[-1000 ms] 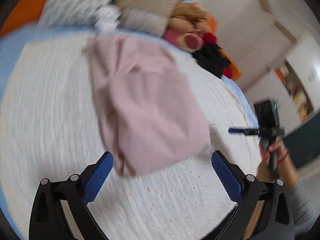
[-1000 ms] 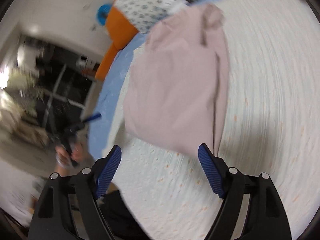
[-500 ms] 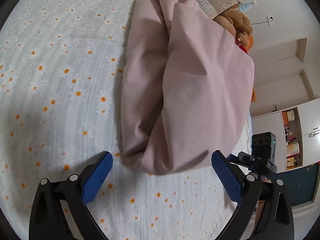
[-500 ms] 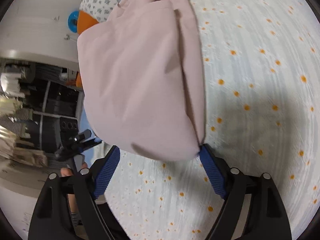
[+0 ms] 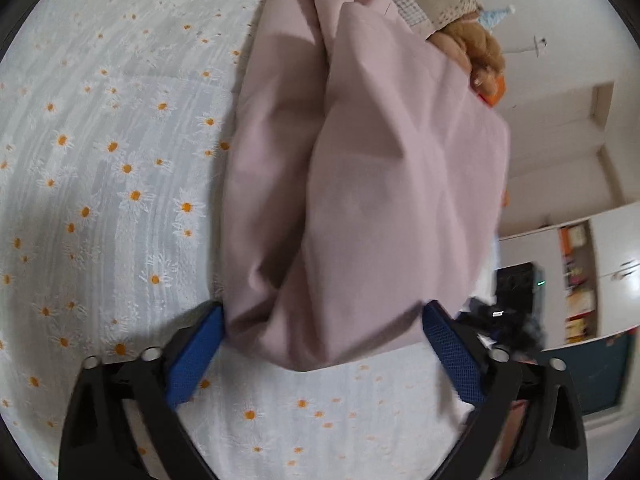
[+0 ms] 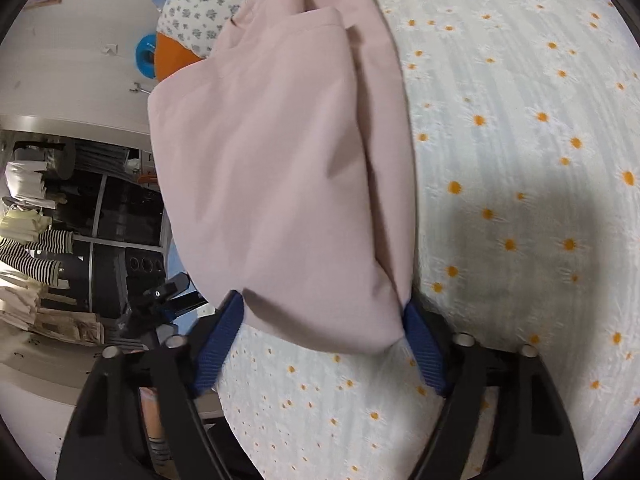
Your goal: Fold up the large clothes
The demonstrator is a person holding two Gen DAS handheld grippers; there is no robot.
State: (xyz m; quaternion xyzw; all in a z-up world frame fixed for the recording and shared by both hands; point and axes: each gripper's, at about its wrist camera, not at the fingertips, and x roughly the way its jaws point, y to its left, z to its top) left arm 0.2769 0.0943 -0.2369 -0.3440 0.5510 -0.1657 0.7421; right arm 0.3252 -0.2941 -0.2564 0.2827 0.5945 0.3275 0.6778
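I see a soft pink cloth garment [image 5: 360, 184] lying folded on a white bed sheet with little orange and white daisies [image 5: 100, 184]. My left gripper [image 5: 324, 354] has blue pads, and its jaws are closing around the near corner of the pink garment. The cloth sits between the pads and touches them, but I cannot tell if they pinch it yet. My right gripper [image 6: 322, 338] is doing the same at the other near corner of the garment [image 6: 280, 168]; its jaws are closing too, and the cloth bunches up between its blue pads. At the far end of the bed I see a brown fluffy stuffed toy [image 5: 480, 56] and a white pillow with small grey flowers [image 6: 200, 12], both just beside the garment's far end.
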